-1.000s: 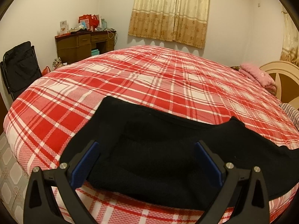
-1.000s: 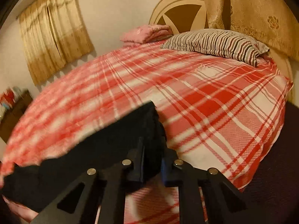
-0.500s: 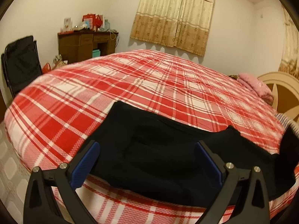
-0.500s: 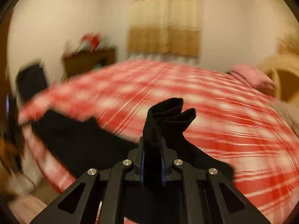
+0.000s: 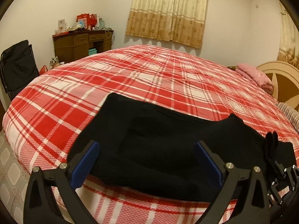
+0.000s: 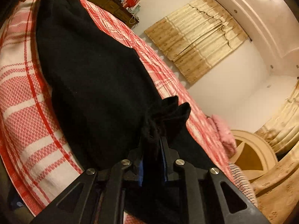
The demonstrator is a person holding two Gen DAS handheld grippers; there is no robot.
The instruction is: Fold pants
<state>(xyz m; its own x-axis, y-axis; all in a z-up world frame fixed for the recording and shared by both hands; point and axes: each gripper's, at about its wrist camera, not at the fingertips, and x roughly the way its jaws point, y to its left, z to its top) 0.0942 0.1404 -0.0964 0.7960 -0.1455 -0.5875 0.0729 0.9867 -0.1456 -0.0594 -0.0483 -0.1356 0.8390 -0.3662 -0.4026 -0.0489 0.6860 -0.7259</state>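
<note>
Right wrist view, right hand-held gripper clamping black pants

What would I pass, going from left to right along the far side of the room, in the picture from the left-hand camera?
Black folding chair → brown desk with red boxes on top → yellow curtain → pink folded blanket → cream headboard.
</note>
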